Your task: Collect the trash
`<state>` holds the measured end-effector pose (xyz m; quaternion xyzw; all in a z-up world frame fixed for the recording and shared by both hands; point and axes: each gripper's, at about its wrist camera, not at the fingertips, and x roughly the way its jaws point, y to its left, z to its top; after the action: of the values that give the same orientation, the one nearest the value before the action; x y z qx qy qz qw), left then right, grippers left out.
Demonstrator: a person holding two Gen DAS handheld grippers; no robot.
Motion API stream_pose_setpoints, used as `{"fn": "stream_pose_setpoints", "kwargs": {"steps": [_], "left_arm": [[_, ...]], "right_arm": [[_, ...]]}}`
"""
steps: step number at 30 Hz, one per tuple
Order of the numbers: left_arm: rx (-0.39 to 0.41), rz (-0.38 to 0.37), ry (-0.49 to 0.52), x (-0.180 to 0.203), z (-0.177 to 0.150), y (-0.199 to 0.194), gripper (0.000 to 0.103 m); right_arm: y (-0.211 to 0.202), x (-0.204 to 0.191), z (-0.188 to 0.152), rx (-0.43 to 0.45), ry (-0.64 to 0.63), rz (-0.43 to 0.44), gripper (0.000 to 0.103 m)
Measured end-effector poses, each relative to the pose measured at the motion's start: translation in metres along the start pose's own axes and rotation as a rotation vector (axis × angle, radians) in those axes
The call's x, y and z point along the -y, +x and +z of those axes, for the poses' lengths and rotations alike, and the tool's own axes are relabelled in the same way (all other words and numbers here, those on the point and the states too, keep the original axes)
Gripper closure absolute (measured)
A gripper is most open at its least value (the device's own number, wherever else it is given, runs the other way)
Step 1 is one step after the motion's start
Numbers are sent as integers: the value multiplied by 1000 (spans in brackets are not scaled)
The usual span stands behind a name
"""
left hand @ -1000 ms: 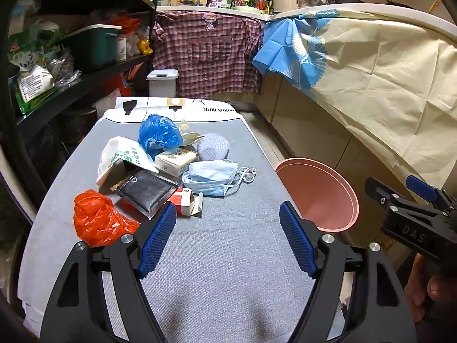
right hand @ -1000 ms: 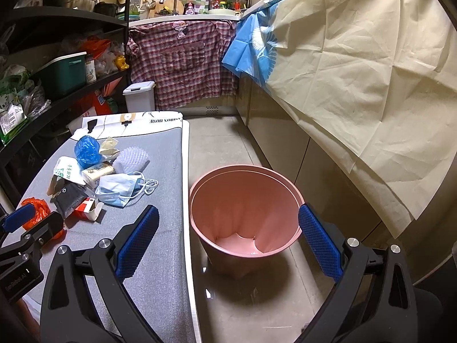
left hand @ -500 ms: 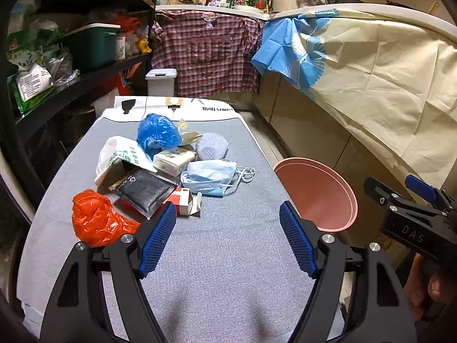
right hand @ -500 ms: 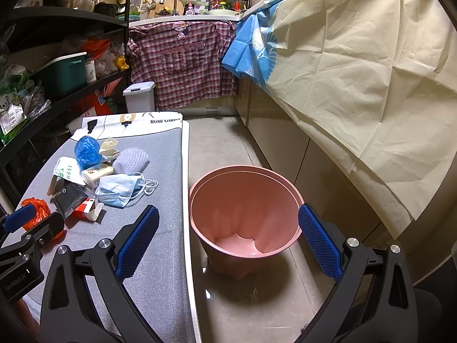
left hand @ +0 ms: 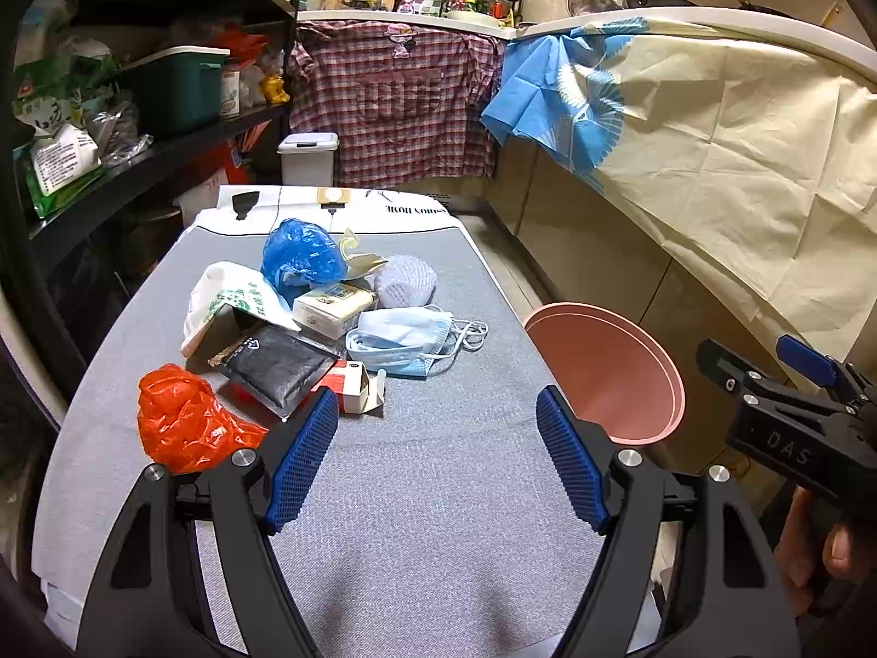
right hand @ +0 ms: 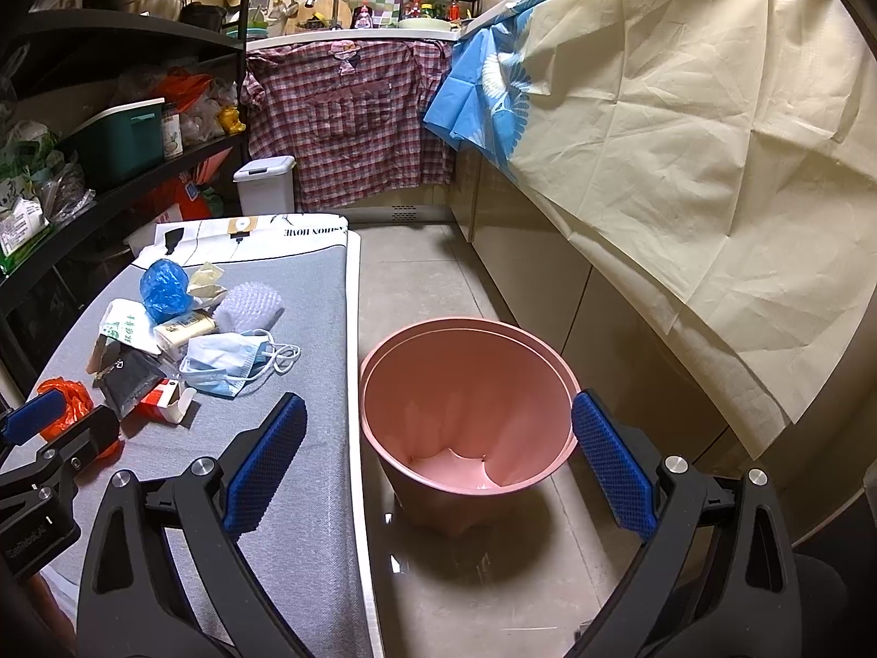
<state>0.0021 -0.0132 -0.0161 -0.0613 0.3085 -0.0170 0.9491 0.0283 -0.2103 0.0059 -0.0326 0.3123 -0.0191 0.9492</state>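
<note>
A heap of trash lies on the grey table (left hand: 427, 493): an orange plastic bag (left hand: 186, 422), a black pouch (left hand: 274, 364), a red and white carton (left hand: 351, 386), blue face masks (left hand: 405, 337), a blue bag (left hand: 301, 257), a white bag (left hand: 230, 296). My left gripper (left hand: 436, 460) is open and empty, just short of the carton. My right gripper (right hand: 433, 463) is open and empty above the pink bin (right hand: 466, 378), which stands on the floor right of the table. The heap also shows in the right wrist view (right hand: 214, 362).
Black shelves (left hand: 137, 164) with boxes and packets run along the left. A small white bin (left hand: 307, 156) and a plaid shirt (left hand: 394, 109) stand behind the table. A cream sheet (right hand: 685, 137) covers the counter on the right. Tiled floor (right hand: 438, 274) lies between.
My left gripper has edged slightly forward toward the trash heap. The right gripper has hardly moved.
</note>
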Motion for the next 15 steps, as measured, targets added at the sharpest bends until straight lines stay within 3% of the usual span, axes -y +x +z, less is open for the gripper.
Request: {"fn": "stream_pose_setpoints", "kwargs": {"steps": [15], "left_arm": [[0,-6,-4,3,1,1,30]], "right_arm": [[4,-2,-2,-2,15,2,12]]}}
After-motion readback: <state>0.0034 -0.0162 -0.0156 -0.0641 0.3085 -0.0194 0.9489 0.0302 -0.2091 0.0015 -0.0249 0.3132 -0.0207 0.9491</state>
